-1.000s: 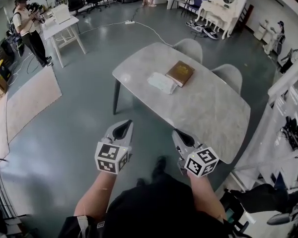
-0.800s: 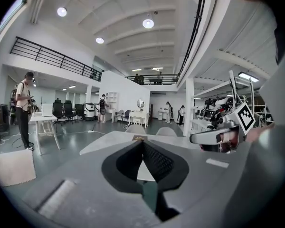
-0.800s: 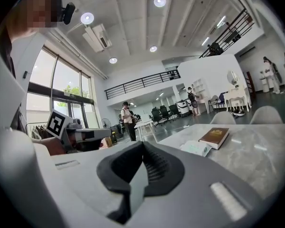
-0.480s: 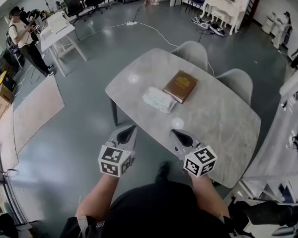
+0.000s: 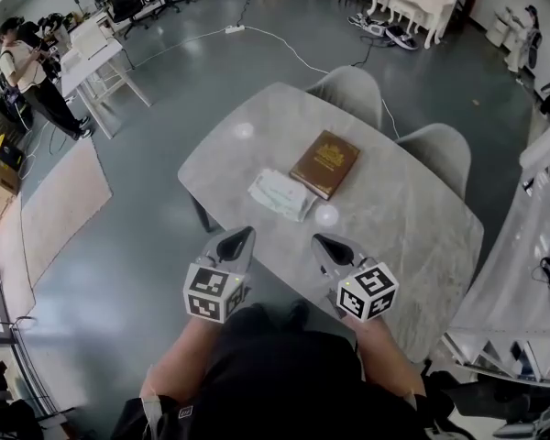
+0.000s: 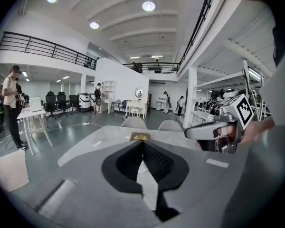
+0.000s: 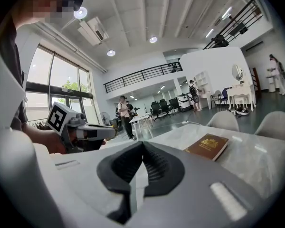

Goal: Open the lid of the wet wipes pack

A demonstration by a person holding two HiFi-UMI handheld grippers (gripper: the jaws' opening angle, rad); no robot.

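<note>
The left tool (image 5: 236,236) has its jaws pressed together with nothing between them, and the right tool (image 5: 323,242) is closed and empty in the same way. The two are held side by side, a little apart, in front of the person's body, with their tips pointing at the near edge of the table (image 5: 394,218). Neither touches anything on the table. Ahead of the tips, between their two lines, the wet wipes pack (image 5: 280,193) lies flat on the pale grey top, too small here to show its lid. A brown book (image 5: 325,163) with a gold emblem lies just beyond the pack, against its far side. Two pale chairs (image 5: 353,90) stand at the far edge of the table. Well off to the left are a pale rug (image 5: 60,204) on the grey floor and a standing person (image 5: 23,71) by a white desk (image 5: 92,49)
</note>
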